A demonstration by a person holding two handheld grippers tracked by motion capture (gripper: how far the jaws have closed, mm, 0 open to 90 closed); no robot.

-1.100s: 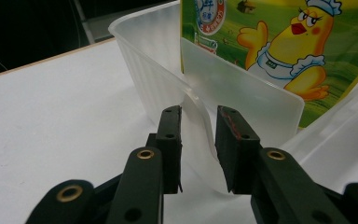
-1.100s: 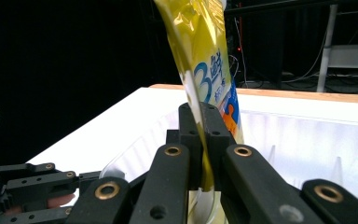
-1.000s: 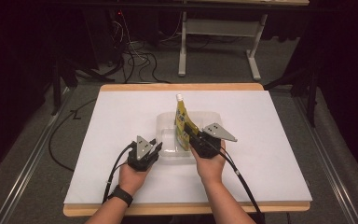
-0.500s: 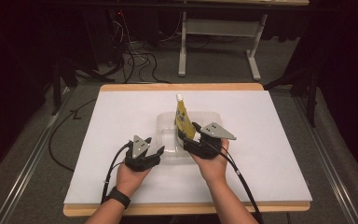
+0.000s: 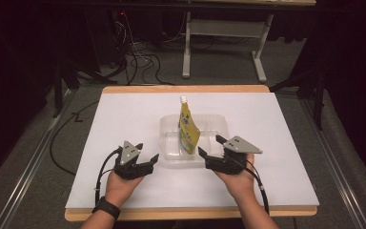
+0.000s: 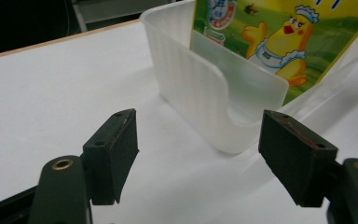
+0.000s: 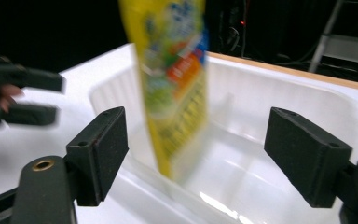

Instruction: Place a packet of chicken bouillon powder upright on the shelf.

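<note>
A yellow pouch stands upright with its white cap on top in a clear plastic tray at the middle of the white table. In the left gripper view the pouch shows a cartoon chick in a chef's hat on a green field; its lettering is too blurred to read. The left gripper and right gripper sit just in front of the tray's near corners, jaws having just been opening, now spread with nothing between them. Beyond the table, cables trail across the floor beside a desk frame.
</note>
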